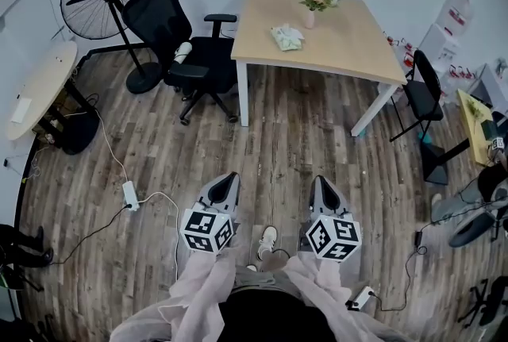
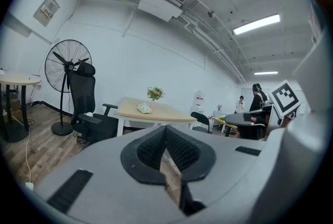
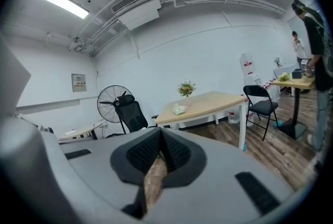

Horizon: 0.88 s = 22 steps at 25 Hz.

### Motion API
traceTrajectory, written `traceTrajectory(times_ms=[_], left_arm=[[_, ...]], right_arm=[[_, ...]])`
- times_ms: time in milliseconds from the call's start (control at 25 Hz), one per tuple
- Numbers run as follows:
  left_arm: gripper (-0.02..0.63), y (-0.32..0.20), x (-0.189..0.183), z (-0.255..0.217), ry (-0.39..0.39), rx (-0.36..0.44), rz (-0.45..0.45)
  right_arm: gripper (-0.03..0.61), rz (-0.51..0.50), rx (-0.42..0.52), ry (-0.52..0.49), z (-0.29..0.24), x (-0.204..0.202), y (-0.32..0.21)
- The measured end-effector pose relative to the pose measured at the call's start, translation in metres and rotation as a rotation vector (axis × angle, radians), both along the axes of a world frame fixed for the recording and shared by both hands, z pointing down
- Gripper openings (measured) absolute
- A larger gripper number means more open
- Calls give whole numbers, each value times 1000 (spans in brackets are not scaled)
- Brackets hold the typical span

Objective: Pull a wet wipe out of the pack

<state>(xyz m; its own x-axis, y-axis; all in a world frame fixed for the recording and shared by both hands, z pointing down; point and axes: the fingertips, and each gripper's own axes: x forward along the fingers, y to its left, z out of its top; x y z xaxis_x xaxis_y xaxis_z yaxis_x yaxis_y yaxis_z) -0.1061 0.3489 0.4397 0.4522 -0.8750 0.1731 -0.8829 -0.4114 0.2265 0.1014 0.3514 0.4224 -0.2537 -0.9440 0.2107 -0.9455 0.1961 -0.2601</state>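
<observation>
Your left gripper [image 1: 229,178] and right gripper [image 1: 320,182] both have jaws together, holding nothing. The wet wipe pack [image 1: 286,36] lies on the table [image 1: 349,43], well apart from you, near the flower vase [image 1: 309,13]. Pulling without pinning the pack may drag it or topple the vase.
</observation>
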Motion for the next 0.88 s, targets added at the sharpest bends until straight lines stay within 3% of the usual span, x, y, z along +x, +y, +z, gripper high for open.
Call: traceTrajectory(times_ms=[880], left_arm=[[11, -148, 32, 0, -3, 18, -41]], right_arm=[[11, -58, 12, 14, -1, 29, -158]])
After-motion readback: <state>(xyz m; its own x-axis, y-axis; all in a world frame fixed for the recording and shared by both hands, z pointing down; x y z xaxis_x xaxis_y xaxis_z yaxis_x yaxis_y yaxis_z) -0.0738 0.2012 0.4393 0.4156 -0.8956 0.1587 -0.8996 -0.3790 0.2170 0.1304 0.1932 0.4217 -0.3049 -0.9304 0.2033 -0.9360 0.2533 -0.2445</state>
